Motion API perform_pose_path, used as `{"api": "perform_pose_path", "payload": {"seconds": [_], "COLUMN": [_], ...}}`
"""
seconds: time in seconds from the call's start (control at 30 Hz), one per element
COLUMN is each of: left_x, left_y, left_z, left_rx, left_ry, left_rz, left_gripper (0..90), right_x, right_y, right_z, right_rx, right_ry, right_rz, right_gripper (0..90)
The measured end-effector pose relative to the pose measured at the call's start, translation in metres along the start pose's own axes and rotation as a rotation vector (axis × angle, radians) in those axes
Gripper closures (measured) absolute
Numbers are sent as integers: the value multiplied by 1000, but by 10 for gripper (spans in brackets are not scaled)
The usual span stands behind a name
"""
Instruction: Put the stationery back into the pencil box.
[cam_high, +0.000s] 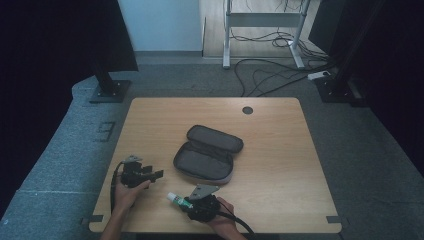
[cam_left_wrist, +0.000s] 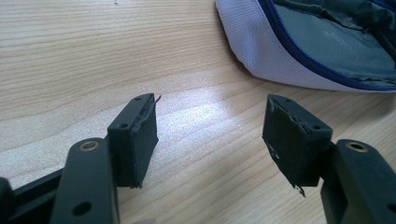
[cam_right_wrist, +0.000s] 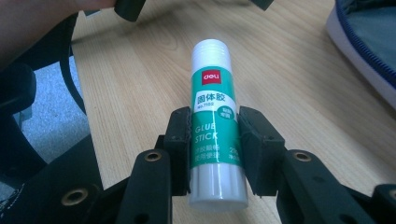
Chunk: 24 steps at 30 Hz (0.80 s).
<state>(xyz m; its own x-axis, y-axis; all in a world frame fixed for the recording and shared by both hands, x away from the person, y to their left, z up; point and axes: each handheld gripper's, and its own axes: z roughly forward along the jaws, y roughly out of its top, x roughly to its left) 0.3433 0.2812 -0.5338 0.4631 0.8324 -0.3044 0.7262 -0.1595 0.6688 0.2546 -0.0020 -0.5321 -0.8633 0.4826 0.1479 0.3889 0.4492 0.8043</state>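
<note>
A pale wooden table (cam_high: 280, 150) with a round cable hole stands on grey carpet (cam_high: 370, 150), cables trailing on the floor beyond it; an open grey zipped pouch with a blue zipper (cam_high: 207, 154) lies near the table's middle. The right gripper (cam_right_wrist: 214, 140) clamps a green-and-white glue stick (cam_right_wrist: 214, 126) around its lower body, white cap pointing away, near the table's front edge; the left gripper (cam_left_wrist: 210, 135) rests just beside the pouch, jaws spread wide, nothing between them.
</note>
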Motion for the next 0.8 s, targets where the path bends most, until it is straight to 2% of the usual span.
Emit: {"api": "perform_pose_path", "payload": {"seconds": [0.8], "left_x": [0], "left_y": [-1], "left_z": [2], "left_rx": [11], "left_ry": [1], "left_rz": [1], "left_gripper": [354], "right_x": [-21], "right_y": [13], "right_z": [-31], "right_rx": [-92], "right_ry": [-56], "right_rz": [40], "right_gripper": [652]}}
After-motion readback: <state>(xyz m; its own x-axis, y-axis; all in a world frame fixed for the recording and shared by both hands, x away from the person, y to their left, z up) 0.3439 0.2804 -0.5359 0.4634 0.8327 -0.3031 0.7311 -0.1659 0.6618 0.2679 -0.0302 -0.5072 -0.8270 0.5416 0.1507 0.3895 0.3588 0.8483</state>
